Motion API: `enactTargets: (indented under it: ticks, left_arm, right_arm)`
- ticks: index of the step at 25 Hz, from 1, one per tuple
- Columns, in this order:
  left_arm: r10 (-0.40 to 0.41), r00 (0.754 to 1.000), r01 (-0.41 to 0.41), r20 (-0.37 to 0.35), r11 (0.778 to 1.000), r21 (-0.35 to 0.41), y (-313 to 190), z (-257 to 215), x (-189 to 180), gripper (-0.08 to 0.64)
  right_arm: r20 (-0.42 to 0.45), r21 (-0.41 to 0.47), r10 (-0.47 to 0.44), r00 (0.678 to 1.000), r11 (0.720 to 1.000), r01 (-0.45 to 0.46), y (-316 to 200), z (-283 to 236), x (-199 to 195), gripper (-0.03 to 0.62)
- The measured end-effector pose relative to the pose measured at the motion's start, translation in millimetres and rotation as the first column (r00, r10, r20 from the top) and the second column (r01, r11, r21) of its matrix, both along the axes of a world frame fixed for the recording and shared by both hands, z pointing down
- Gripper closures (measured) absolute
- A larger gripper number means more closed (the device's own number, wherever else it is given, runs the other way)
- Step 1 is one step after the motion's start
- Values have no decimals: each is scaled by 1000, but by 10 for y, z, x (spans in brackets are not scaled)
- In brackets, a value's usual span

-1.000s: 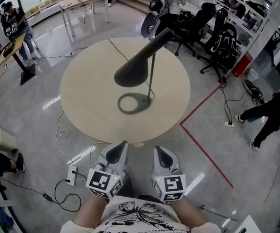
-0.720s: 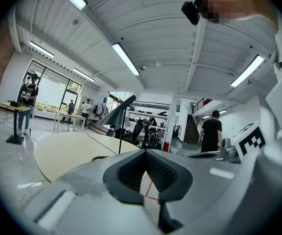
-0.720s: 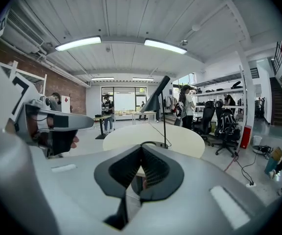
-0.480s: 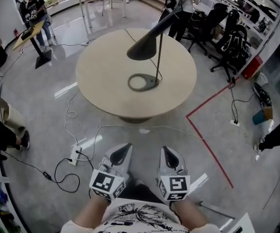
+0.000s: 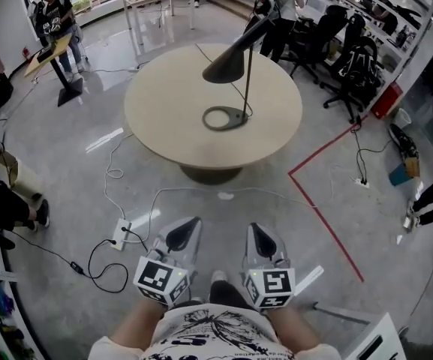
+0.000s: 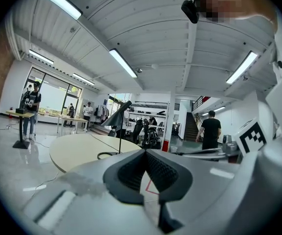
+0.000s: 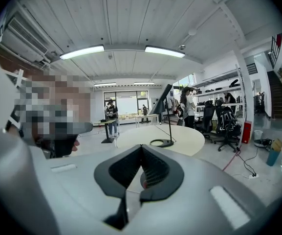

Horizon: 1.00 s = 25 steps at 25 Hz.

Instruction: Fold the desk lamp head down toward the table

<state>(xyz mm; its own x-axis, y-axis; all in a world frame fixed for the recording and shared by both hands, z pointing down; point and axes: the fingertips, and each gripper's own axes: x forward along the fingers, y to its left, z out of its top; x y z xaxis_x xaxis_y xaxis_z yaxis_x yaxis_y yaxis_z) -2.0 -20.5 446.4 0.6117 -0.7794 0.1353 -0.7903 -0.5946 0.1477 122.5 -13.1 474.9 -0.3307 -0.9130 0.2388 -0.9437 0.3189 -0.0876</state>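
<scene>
The left gripper (image 5: 188, 228) and right gripper (image 5: 257, 232), both pressed together on nothing, hang well apart from the round table (image 5: 163, 130), where the desk lamp (image 5: 247, 77) stands mid-table, its head (image 5: 226, 64) raised toward the far edge.

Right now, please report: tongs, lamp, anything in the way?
Left tongs, right tongs shut, empty, short of the round table. Desk lamp stands on it, not yet folded, untouched. Floor cables and power strip lie between.
</scene>
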Motion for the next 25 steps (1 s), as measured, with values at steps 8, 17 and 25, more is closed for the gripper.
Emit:
enactTargets:
  ticks: [8,17,25]
  left_arm:
    - [41,999,-41,-7,999,17,574,-95,-303,555]
    - [49,998,-47,-35,998,41,975,-100,-529,555]
    - [67,996,-63,-50,996,69,1136,-143,-531,555]
  right_arm:
    - [-14,40,53,999,998,-52,533,-180,-188,583]
    - [-36,47,48,998,998,-46,1034,-118,-476,583]
    - [-34,52,44,998,998,-42,1168,-136,-558,583]
